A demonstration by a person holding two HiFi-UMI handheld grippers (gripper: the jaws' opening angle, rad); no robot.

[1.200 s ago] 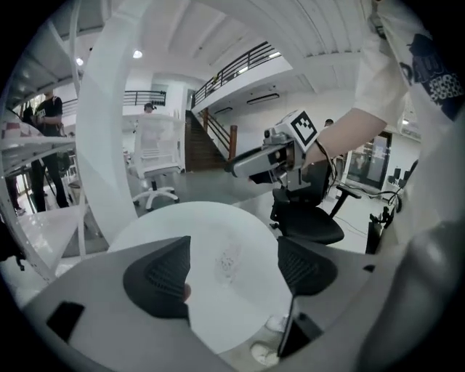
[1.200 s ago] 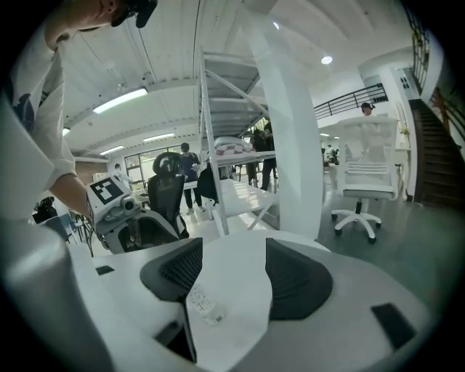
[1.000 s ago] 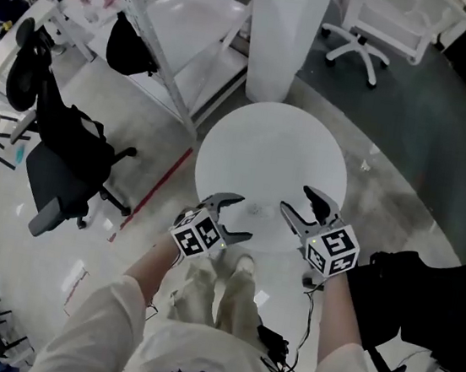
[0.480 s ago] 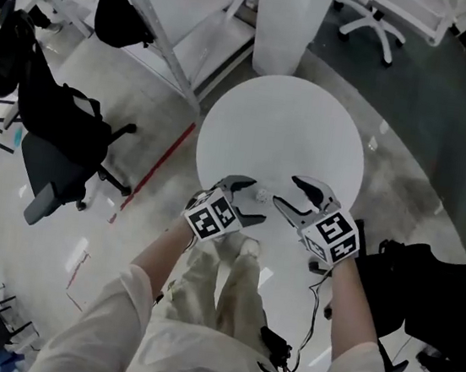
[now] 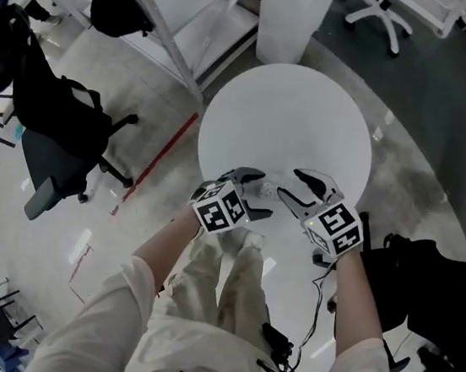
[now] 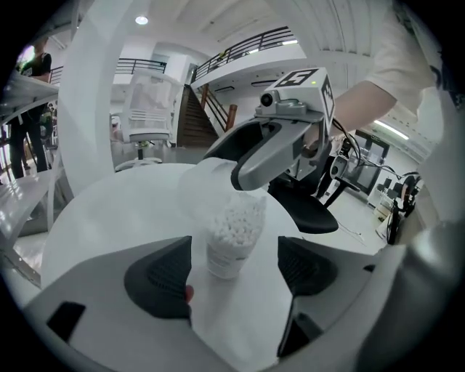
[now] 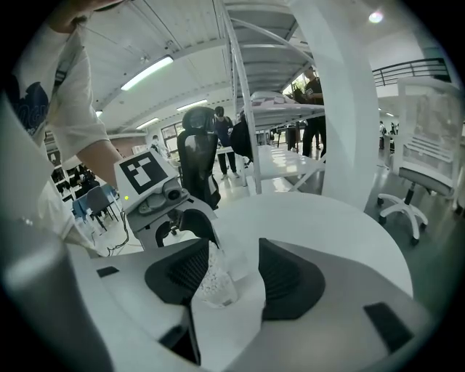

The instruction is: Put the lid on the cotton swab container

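Looking down past my sleeves, I hold the left gripper (image 5: 262, 195) with its jaws spread wide. The cotton swab container (image 6: 231, 234) stands upright between them, touched by neither pad. My right gripper (image 5: 289, 185) faces it from the other side. Its jaws have just been closing but are not clamped, and the same container stands between them, close to one pad. The container sits near my edge of the round white table (image 5: 285, 111). Beyond, a black office chair (image 5: 49, 157) stands on the floor.
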